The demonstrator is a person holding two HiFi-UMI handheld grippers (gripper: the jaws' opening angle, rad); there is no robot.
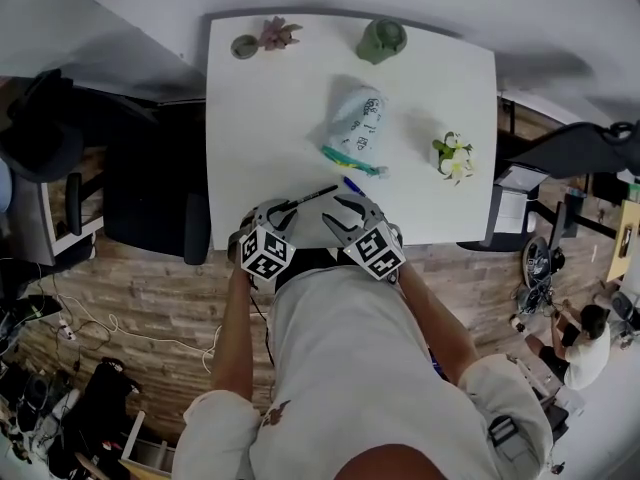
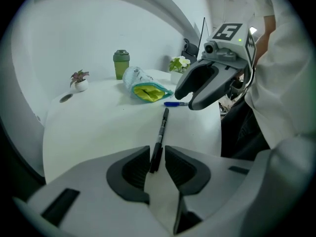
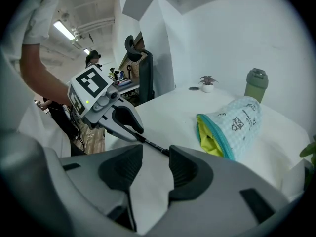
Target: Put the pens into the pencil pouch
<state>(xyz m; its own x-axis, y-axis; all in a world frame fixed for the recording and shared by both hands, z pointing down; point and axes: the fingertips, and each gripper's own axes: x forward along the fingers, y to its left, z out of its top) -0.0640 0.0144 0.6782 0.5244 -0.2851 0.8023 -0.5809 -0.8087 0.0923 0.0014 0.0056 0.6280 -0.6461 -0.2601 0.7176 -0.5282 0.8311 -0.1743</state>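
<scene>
Steeply tilted down side by side at table (image 1: 260,118) edge, left gripper (image 2: 157,154) jaws narrowly bracketing black pen (image 2: 162,127), not clamping, right gripper (image 3: 155,157) jaws spread, empty.

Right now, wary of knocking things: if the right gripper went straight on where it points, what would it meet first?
Most likely the black pen, lying on the table just ahead of the open, empty right gripper. The pencil pouch sits right of that line; depth is unclear.

The desk's (image 1: 255,128) left half lay open; the pouch (image 1: 358,118) blocked the middle, a bottle (image 1: 382,40) the far edge, a plant (image 1: 455,156) the right edge.
</scene>
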